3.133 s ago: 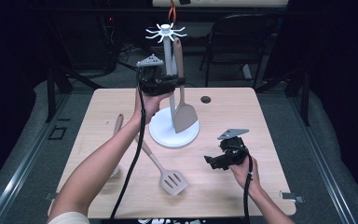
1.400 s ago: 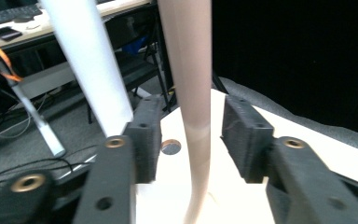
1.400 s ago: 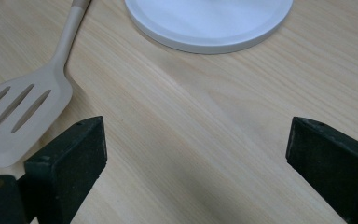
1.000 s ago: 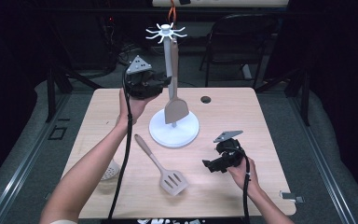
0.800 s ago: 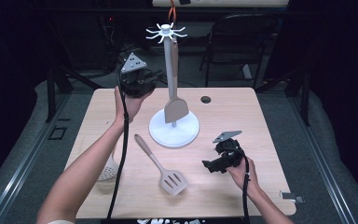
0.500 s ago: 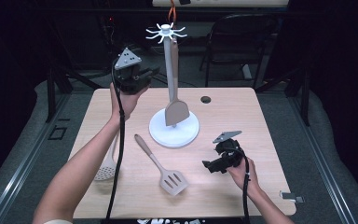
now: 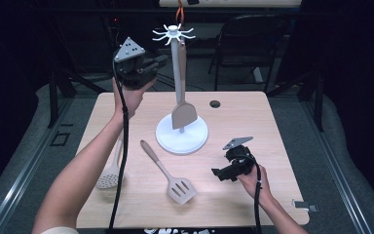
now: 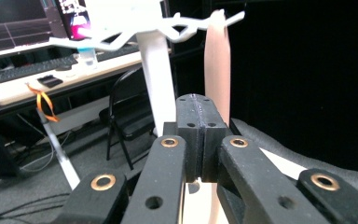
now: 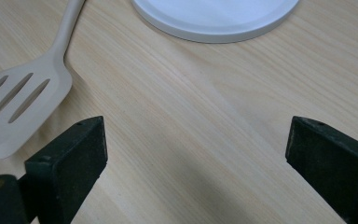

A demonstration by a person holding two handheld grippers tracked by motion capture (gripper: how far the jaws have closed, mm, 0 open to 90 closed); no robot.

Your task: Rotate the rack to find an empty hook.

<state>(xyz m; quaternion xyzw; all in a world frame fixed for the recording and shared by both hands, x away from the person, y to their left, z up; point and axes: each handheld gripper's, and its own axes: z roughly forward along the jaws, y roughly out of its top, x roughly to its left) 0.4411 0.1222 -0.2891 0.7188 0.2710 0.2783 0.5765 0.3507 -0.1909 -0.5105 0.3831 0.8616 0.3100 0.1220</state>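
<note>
Spatula (image 7: 183, 113) hangs on rack (image 7: 180, 137) | your left gripper (image 7: 152, 64) clenched empty beside hook crown | right gripper (image 7: 219, 173) released over worktop (image 7: 272, 146) | risk: cable snags rack, tipping it.

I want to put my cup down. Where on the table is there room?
The table is bare along its far right, between the small round hole and the right gripper, and at the far left corner. It is crowded in the middle: white stand base, slotted spatula and round skimmer.
</note>
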